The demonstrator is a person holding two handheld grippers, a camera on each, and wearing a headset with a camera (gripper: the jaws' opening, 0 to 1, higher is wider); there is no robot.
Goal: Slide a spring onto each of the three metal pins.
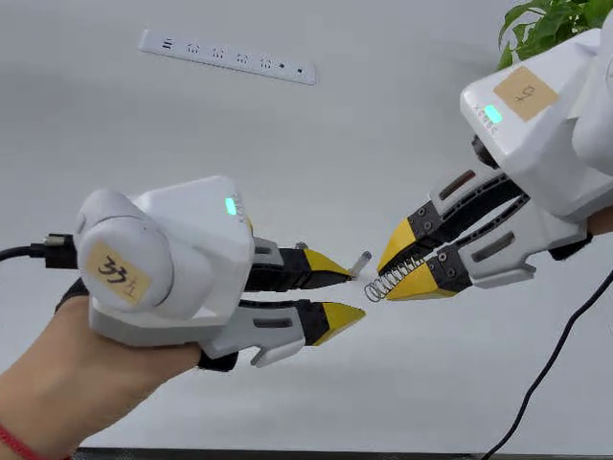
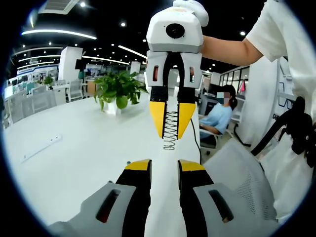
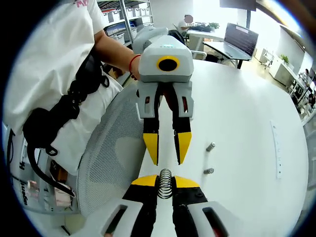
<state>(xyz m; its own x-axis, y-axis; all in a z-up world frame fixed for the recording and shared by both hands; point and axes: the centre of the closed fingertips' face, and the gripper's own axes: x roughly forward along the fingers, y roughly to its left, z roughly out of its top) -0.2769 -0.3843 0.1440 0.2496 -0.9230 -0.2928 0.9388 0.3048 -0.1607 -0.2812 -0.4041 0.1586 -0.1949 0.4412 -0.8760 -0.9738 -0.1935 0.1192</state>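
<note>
Holding spring (image 1: pixel 391 278) clamped between my right gripper (image 2: pixel 170 134) tips, coils sticking out past them. My left gripper (image 1: pixel 354 292) faces it, jaws apart, empty. Metal pin (image 3: pixel 211 146) and second pin (image 3: pixel 209 171) on table (image 3: pixel 237 98) beside left tips.

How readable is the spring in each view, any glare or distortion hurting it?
Head view: soft even light, faint shadows, spring crisp in the right gripper. Left gripper view: fisheye curves the room's edges, ceiling lights flare against the dark overhead, coils clear at centre. Right gripper view: white table washes out brightly, spring seen end-on and close, slightly soft.
</note>
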